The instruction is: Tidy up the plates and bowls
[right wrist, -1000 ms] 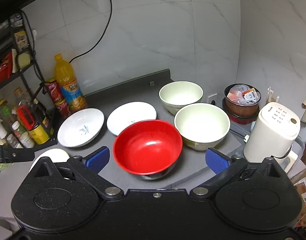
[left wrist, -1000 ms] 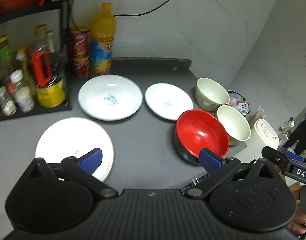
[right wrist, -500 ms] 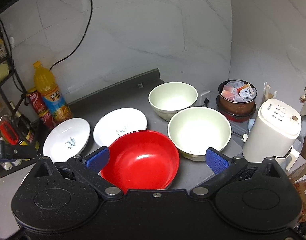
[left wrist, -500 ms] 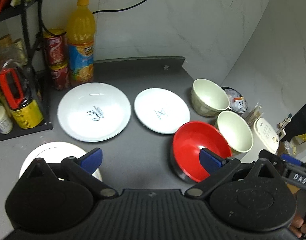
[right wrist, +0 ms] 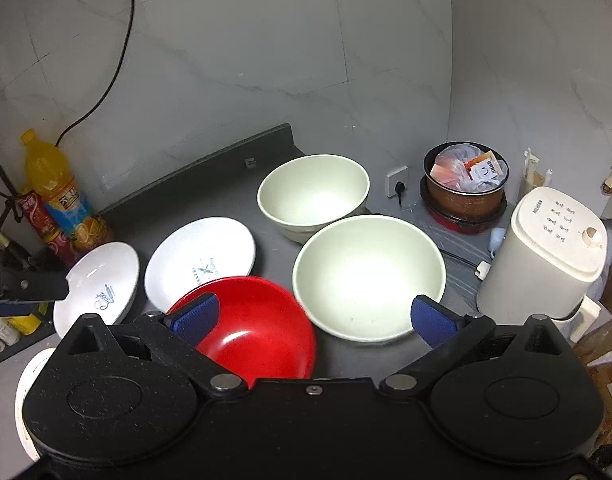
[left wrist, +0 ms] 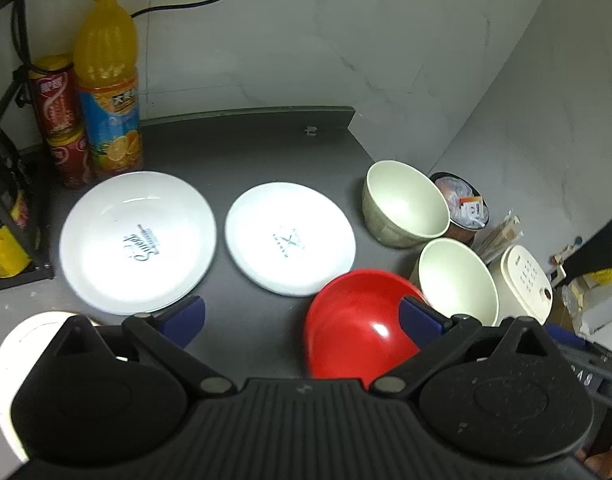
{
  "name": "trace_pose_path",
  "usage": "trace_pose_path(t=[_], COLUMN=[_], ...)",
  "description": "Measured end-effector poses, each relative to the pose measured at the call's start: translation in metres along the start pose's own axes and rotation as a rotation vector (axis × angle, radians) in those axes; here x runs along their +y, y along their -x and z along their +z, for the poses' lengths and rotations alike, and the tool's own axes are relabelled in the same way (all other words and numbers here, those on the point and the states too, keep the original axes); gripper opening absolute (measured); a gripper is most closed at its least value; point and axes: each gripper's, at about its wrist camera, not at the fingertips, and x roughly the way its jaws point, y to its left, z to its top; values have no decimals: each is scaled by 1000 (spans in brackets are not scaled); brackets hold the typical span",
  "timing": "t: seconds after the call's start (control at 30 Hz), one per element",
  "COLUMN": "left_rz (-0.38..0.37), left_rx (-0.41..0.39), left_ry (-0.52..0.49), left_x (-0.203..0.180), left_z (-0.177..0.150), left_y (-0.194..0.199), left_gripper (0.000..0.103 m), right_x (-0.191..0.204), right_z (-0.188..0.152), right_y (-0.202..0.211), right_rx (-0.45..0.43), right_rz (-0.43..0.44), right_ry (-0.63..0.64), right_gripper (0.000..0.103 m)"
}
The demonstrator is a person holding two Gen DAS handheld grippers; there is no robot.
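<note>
On the dark counter lie two white plates with printed logos, a larger plate on the left and a smaller plate beside it. A third white plate shows partly at the near left. A red bowl sits near the front, with two cream bowls behind it, a near cream bowl and a far cream bowl. My left gripper is open above the counter. My right gripper is open, over the red and near cream bowls.
An orange juice bottle and stacked red cans stand at the back left by a black rack. A white kettle and a brown pot of packets sit off the counter's right edge. Marble walls enclose the back corner.
Both grippers have moved forward and rightward over the counter; the bowls and plates appear larger and closer. Nothing on the counter has moved, and both grippers stay open.
</note>
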Motion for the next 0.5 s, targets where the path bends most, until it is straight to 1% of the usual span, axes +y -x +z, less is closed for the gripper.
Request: trace_pose_path(t=[0.13, 0.23, 0.37, 0.47, 0.5], left_rz=[3, -17, -30, -47, -54], left_rx=[20, 23, 44, 58, 63], left_ry=[-7, -17, -33, -52, -57], left_x=[-16, -29, -47, -61, -65], left_z=[7, 15, 23, 27, 27], left_y=[-21, -34, -57, -75, -79], left_gripper=[102, 102, 100, 100, 99], right_x=[-15, -28, -45, -57, -61], right_z=[8, 12, 15, 16, 16], right_y=[-13, -22, -37, -49, -52], right_rx=[10, 15, 27, 44, 53], right_rz=[-2, 7, -24, -35, -34], right_ry=[-2, -24, -38, -37, -43], right_gripper=[103, 103, 103, 98, 94])
